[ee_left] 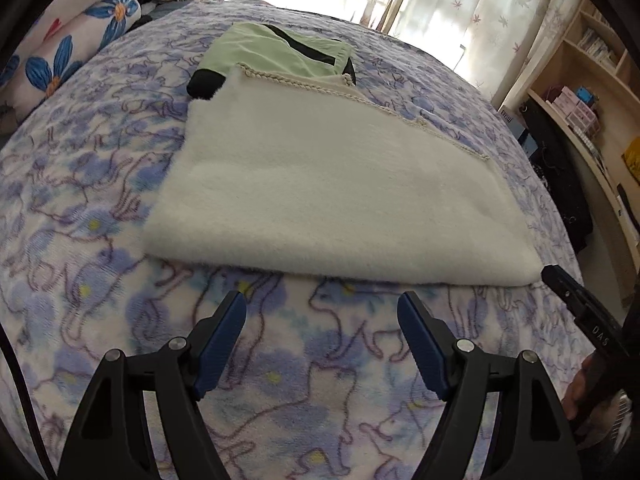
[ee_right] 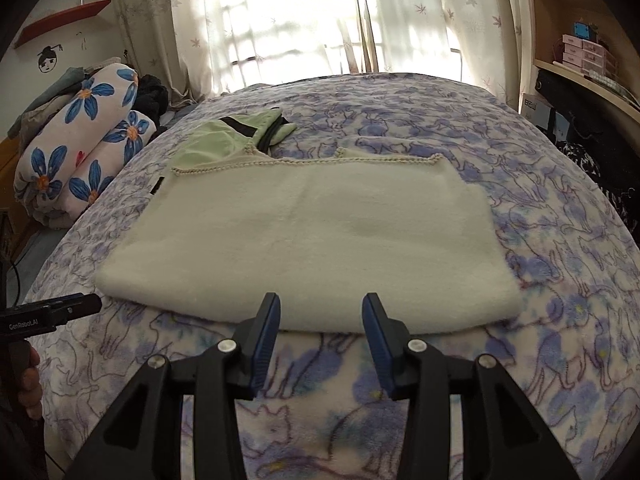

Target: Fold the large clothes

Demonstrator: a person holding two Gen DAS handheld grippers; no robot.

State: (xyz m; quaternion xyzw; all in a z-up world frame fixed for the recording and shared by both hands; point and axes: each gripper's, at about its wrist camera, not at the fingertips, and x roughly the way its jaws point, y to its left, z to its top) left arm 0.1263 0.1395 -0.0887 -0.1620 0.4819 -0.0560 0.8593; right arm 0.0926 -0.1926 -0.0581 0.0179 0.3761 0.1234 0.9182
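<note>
The white fluffy garment [ee_right: 304, 240] lies folded flat in the middle of the bed [ee_right: 560, 280], with a green garment [ee_right: 216, 140] just behind it. The left gripper [ee_left: 322, 312] has its jaws wide open and empty. The right gripper [ee_right: 320, 312] has its jaws partly open, empty too. This fold looks done. I think the next move is grabbing the near edge for another fold, or moving it away

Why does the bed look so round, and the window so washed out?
Both wrist views use fisheye lenses, so the bed bulges; in the right wrist view the backlit curtains blow out white, while the folded white garment stays evenly lit, slightly soft.
</note>
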